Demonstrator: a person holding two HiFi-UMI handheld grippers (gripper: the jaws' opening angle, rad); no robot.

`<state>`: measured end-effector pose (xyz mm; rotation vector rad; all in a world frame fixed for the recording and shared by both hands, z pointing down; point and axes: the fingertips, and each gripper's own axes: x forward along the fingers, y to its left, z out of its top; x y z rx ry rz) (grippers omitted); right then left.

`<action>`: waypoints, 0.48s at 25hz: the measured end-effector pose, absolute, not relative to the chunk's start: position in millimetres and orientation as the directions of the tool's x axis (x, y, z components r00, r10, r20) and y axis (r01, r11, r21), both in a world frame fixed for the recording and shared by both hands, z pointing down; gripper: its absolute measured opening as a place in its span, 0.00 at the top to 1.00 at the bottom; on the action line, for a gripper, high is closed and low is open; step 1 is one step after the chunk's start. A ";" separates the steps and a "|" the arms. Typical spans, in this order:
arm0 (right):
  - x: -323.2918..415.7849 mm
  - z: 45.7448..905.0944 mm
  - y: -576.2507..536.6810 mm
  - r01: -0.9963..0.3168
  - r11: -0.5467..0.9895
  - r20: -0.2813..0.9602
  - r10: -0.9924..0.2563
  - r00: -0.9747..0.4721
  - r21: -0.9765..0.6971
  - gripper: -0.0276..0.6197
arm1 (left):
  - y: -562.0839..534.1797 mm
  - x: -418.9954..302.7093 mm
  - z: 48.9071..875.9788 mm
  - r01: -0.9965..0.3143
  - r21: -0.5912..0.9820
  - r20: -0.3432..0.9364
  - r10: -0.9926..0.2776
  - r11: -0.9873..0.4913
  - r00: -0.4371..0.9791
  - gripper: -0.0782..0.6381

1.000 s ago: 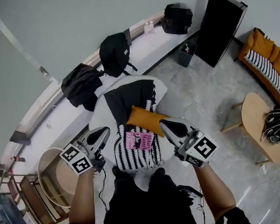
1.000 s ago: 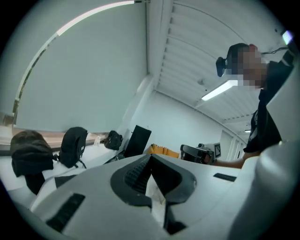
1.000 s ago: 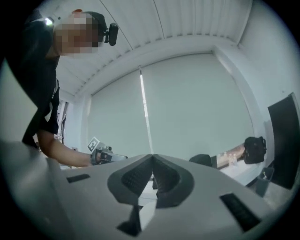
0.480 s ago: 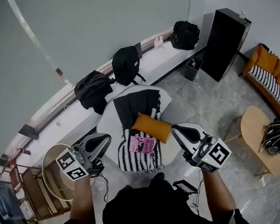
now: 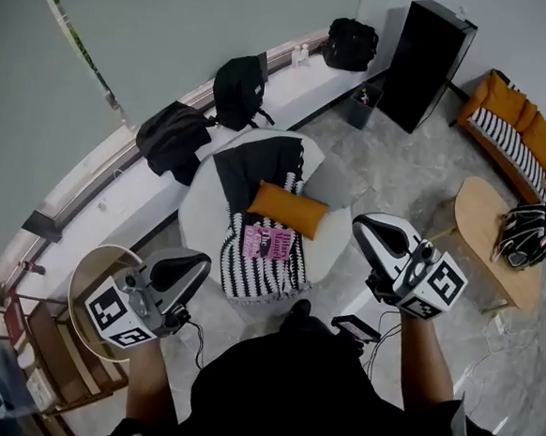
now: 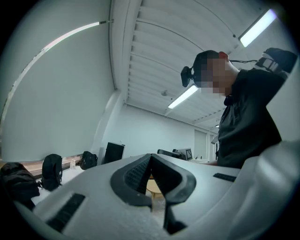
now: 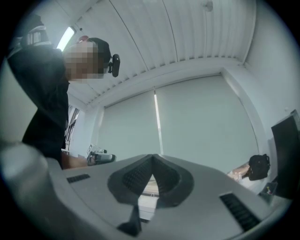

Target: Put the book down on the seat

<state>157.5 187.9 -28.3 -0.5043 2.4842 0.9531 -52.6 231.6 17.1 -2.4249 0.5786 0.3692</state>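
Observation:
A pink book (image 5: 265, 243) lies flat on a black-and-white striped blanket (image 5: 261, 273) draped over the round white seat (image 5: 332, 243), just in front of an orange cushion (image 5: 288, 209). My left gripper (image 5: 192, 264) hangs below and left of the seat, clear of it, shut with nothing in it. My right gripper (image 5: 364, 227) is off the seat's right edge, also shut and empty. In the left gripper view the gripper (image 6: 151, 157) points up at the room with its pads together. In the right gripper view the gripper (image 7: 152, 160) shows the same, pointing up at a window.
Three black backpacks (image 5: 241, 88) sit on the white ledge along the wall. A tall black cabinet (image 5: 425, 60) and a small bin (image 5: 362, 105) stand at the back. A wooden table (image 5: 483, 238) carries a helmet (image 5: 528, 232). A round side table (image 5: 85, 278) is at left.
Both grippers have drawn back from the seat toward the person, the left one farther down and left. The book stays on the blanket.

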 end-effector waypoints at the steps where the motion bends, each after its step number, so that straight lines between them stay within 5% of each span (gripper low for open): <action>1: 153.4 -20.1 198.3 -0.478 0.696 -0.514 -0.181 -0.839 0.536 0.91 | 239.2 -56.4 27.9 -0.483 -0.495 -0.389 -0.312 -0.723 0.867 0.86; 12: 100.4 102.6 290.7 -0.472 0.728 -0.494 -0.209 -0.844 0.497 0.91 | 332.1 -92.3 148.1 -0.460 -0.452 -0.409 -0.281 -0.764 0.868 0.86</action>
